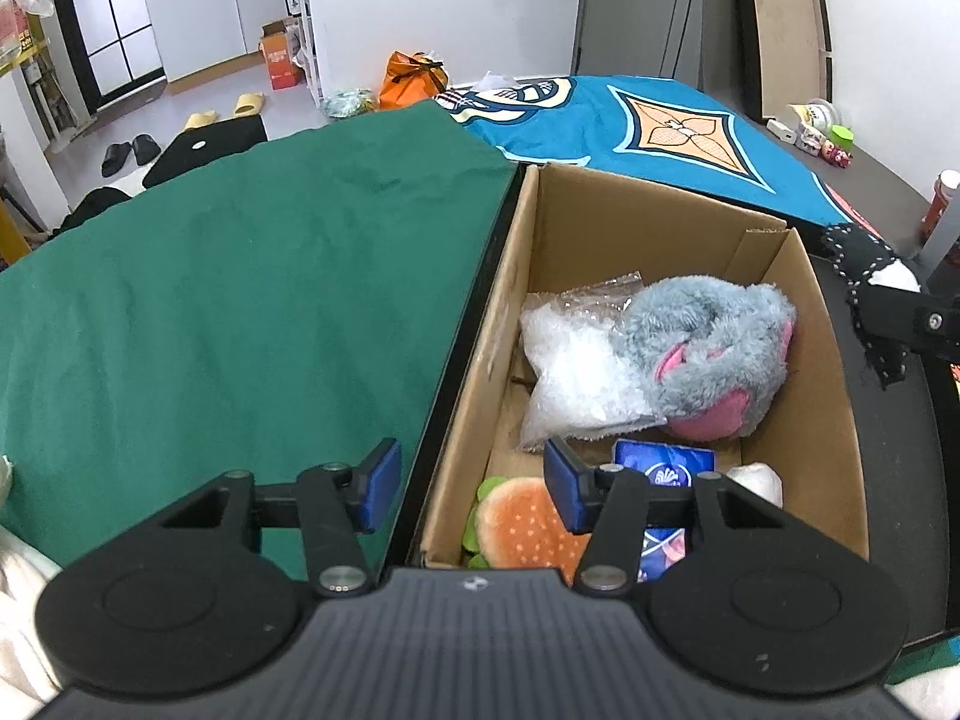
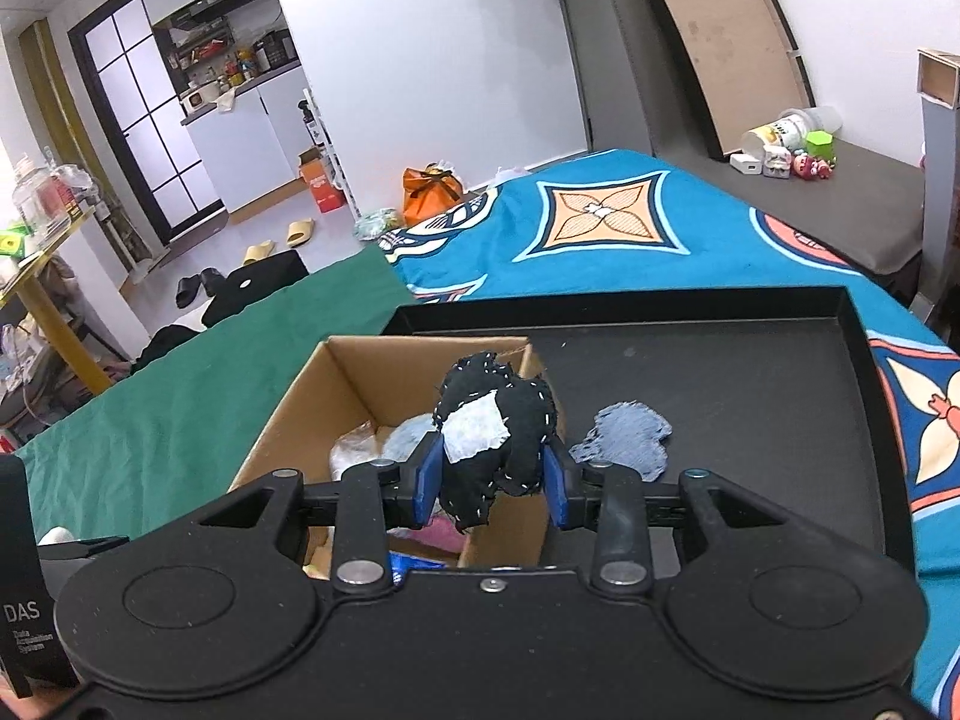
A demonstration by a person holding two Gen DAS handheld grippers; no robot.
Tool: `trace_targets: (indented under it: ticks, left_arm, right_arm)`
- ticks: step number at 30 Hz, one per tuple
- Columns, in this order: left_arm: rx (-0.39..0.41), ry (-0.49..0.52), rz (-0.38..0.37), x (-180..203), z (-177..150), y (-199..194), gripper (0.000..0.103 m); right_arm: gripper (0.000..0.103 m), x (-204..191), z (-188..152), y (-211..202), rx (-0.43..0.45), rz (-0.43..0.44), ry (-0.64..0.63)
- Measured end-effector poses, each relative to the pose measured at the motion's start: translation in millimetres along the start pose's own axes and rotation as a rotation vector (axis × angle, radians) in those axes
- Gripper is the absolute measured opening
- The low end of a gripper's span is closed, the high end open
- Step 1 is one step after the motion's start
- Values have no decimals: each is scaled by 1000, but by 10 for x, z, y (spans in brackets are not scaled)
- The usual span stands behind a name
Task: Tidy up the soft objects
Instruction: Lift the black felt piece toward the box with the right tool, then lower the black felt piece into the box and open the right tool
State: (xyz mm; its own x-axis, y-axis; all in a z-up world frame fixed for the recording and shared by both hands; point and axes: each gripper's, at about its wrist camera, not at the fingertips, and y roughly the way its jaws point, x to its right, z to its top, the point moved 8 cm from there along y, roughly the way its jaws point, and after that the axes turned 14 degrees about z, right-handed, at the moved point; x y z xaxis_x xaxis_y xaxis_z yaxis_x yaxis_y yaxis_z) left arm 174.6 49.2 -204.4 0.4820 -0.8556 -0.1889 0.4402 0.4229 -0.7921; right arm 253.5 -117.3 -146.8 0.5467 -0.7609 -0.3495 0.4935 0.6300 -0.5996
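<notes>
An open cardboard box (image 1: 816, 324) (image 2: 282, 420) stands in a black tray (image 2: 780, 360). Inside lie a grey and pink plush (image 1: 708, 342), a clear plastic bag (image 1: 570, 372), a burger plush (image 1: 528, 522), a blue tissue pack (image 1: 666, 468) and a white roll (image 1: 759, 480). My left gripper (image 1: 468, 486) hovers open over the box's near left corner, nothing between its blue pads. My right gripper (image 2: 492, 480) is shut on a black stitched cloth toy (image 2: 504, 426) with a white patch, held above the box's right wall. The same toy (image 1: 864, 282) shows at the right edge of the left wrist view.
A denim patch (image 2: 630, 438) lies on the tray right of the box. Green cloth (image 1: 240, 300) covers the surface to the left, a blue patterned cloth (image 2: 600, 240) behind. Small toys and jars (image 2: 786, 150) sit at the far right. A black device labelled DAS (image 2: 24, 630) stands at the near left.
</notes>
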Motion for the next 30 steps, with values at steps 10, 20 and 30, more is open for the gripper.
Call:
trace_targets:
  ticks: [10,20,30]
  left_arm:
    - [-29,-26,-10,-83,-98,92,15]
    - [-11,-47,-34,-125,-93,72,14]
    - [-9,-49,-30,-118,-83,51,14]
  right_arm:
    - [35,-212,-101,53,-24,33,-5]
    - [39,-521,-105,208,-49,93,-20]
    - [55,-457,-142,171,-61,69,4]
